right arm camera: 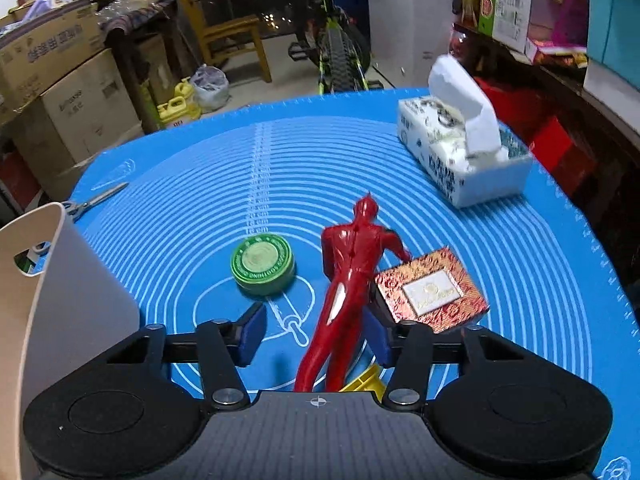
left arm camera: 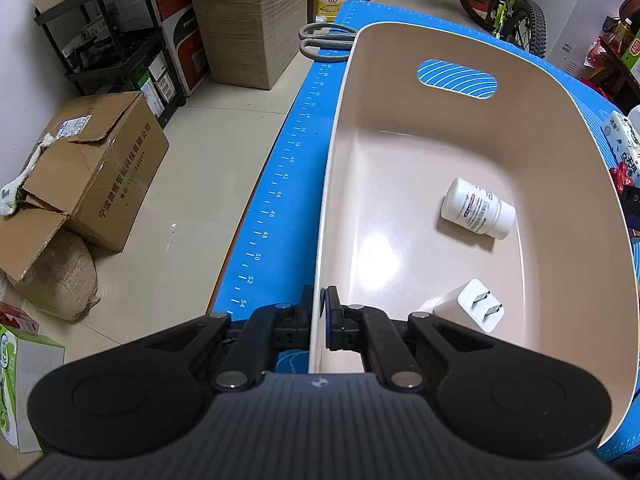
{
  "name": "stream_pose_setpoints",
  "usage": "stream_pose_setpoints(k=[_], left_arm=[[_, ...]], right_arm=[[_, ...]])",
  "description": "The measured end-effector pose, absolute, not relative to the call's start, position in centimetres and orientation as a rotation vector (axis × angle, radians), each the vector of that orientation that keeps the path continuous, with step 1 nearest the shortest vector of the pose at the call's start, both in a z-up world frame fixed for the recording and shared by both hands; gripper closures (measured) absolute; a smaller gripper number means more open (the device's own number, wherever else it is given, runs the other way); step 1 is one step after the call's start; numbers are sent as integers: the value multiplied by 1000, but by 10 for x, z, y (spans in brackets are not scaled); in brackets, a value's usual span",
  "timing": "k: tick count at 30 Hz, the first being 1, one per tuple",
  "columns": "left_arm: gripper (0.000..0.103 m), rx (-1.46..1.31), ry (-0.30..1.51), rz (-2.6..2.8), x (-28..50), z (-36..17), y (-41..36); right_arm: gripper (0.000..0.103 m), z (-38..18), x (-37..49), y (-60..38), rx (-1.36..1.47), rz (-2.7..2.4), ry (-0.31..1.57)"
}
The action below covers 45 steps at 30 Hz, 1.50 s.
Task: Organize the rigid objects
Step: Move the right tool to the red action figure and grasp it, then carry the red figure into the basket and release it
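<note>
On blue silicone mat (right arm camera: 520, 248) printed with white rings and ruler marks: big beige plastic basket (left arm camera: 400, 152), wall pinched tight by left gripper (left arm camera: 320, 316), one pad inside, one outside. Inside basket: white pill bottle (left arm camera: 476, 208) on its side, label too small to read; white plug adapter (left arm camera: 476, 308) near the pads. Grey-handled scissors (left arm camera: 320, 42) beyond the far rim. Over at right gripper (right arm camera: 316, 336): jaws apart, no earlier view to compare, straddling red plastic hero figure (right arm camera: 348, 280), legs beside right pad, contact unclear. Crowding close: red-gold foil box (right arm camera: 432, 288), round green tin (right arm camera: 262, 262), white tissue box (right arm camera: 460, 160) farther back, yellow piece (right arm camera: 366, 380) underneath.
</note>
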<state>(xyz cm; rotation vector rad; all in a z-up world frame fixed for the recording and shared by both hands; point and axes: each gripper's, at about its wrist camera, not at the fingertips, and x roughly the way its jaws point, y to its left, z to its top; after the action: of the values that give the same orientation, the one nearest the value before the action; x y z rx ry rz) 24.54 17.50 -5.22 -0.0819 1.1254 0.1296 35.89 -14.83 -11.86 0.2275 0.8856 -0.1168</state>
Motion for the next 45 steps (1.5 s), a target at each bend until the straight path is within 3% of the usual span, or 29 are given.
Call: stream_pose_setpoints(k=[6, 8, 10, 33, 45], left_arm=[[96, -82, 1126, 130, 246, -52, 174], [96, -81, 1126, 129, 246, -52, 174], [96, -79, 1126, 131, 246, -52, 174], [95, -70, 1122, 140, 246, -52, 171], [95, -69, 1122, 141, 245, -51, 172]], right_arm=[[65, -127, 366, -151, 202, -126, 892], [67, -129, 365, -155, 221, -127, 891], [77, -129, 365, -159, 236, -125, 895], [78, -56, 330, -146, 289, -3, 672], [78, -8, 298, -88, 252, 194, 553]])
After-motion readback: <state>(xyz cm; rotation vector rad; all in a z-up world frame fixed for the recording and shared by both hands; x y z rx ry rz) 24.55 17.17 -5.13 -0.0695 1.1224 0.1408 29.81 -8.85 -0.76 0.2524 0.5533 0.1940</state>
